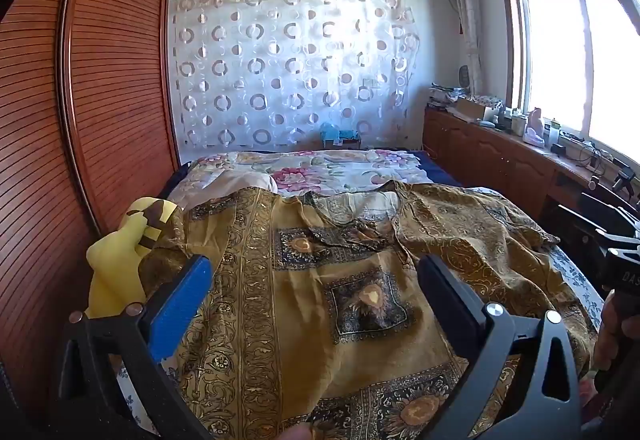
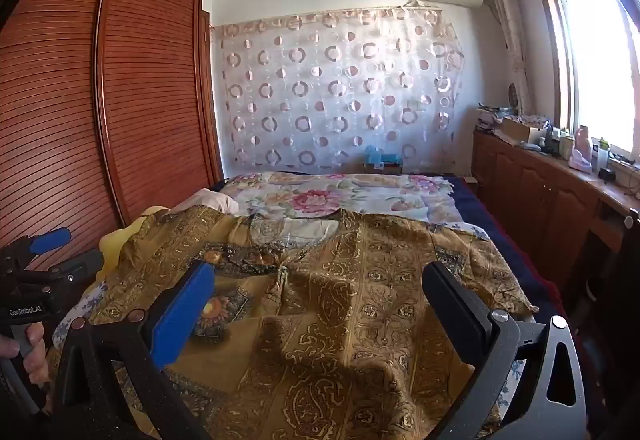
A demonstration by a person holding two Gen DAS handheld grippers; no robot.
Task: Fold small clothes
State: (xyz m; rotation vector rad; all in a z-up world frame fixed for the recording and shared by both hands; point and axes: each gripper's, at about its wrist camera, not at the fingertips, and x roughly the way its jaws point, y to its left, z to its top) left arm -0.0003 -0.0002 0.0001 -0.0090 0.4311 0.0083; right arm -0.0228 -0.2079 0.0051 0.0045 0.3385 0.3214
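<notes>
A golden-brown patterned shirt (image 1: pixel 320 260) lies spread flat on the bed, collar away from me; it also shows in the right wrist view (image 2: pixel 360 280). My left gripper (image 1: pixel 316 272) is open and empty, hovering over the shirt's left half. My right gripper (image 2: pixel 320 280) is open and empty over the shirt's right half. The left gripper shows at the left edge of the right wrist view (image 2: pixel 44 256). The right gripper's body shows at the right edge of the left wrist view (image 1: pixel 620 256).
A yellow plush toy (image 1: pixel 124 252) lies at the shirt's left by the wooden wardrobe (image 1: pixel 80 119). A floral quilt (image 1: pixel 320 169) covers the far bed. A wooden cabinet (image 1: pixel 500 155) with clutter runs along the right under the window.
</notes>
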